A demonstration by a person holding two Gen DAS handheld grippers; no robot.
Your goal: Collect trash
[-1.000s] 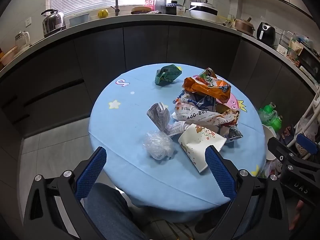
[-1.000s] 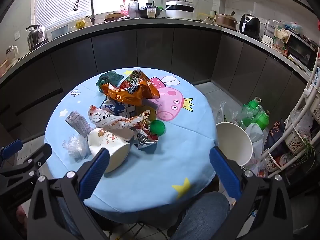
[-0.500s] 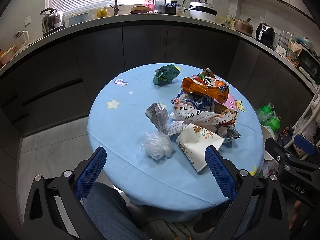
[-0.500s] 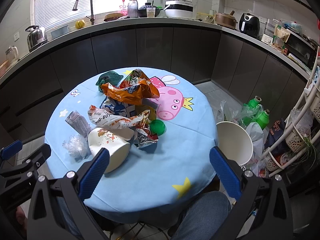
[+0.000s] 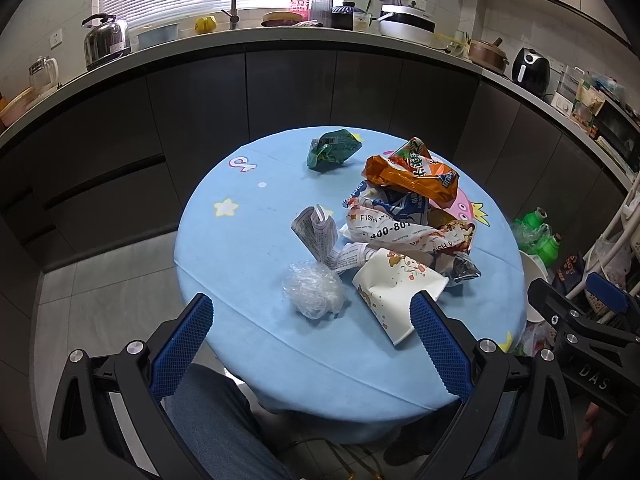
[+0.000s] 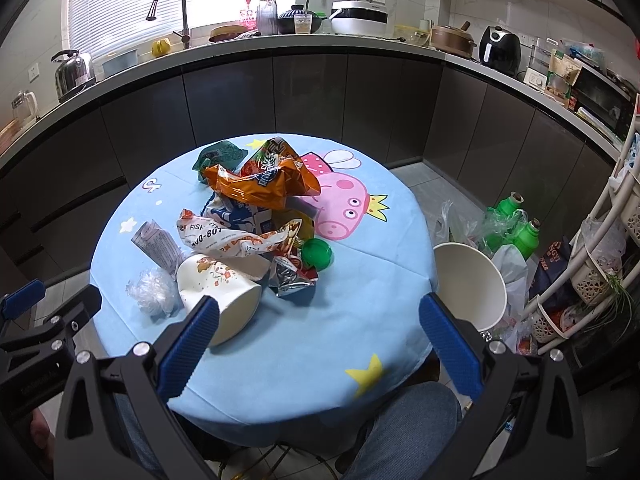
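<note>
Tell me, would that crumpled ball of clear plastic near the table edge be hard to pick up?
Probably not. The clear plastic ball looks thin and airy, so likely very light and squashy. It may spring back or slip when squeezed. A push would likely slide it across the tablecloth, not roll it.

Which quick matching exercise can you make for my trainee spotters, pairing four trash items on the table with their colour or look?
Column 1:
1. chip bag
2. bottle cap
3. paper cup
4. crumpled plastic wrap

Column 2:
A. clear, see-through
B. orange
C. white with small printed pictures
D. green

Pairs: 1-B, 2-D, 3-C, 4-A
</note>
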